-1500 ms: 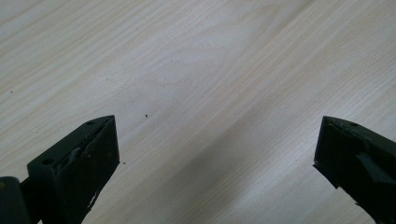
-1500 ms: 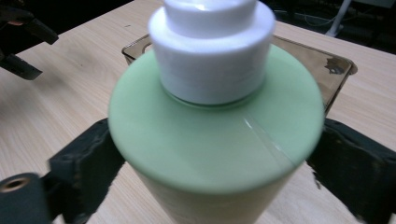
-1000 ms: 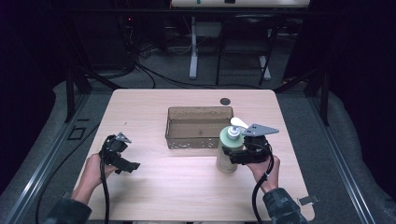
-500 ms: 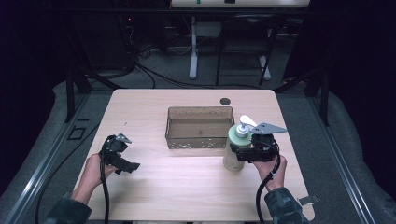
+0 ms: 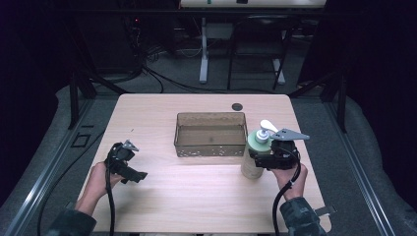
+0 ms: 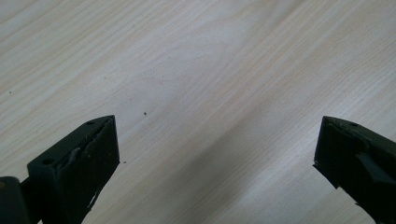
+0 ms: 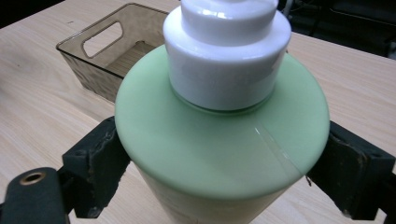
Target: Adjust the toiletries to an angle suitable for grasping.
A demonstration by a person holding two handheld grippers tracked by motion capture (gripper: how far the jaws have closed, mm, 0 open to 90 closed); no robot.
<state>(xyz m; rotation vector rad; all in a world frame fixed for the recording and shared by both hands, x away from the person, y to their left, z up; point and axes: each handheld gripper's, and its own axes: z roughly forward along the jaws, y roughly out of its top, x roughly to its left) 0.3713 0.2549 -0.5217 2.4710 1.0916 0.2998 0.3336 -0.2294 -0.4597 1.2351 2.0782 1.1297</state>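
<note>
Upright pump bottle (image 5: 254,156), clamped between right hand-held gripper (image 5: 259,158) jaws

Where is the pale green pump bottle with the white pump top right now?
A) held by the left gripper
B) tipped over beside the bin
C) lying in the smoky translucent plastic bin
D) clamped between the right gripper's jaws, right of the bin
D: the right gripper has its jaws against both sides of the upright pale green pump bottle, which stands outside the smoky translucent plastic bin, to its right.

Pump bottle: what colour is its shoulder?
Pale green on the pump bottle, under a white collar; clearest in the right gripper view.
</note>
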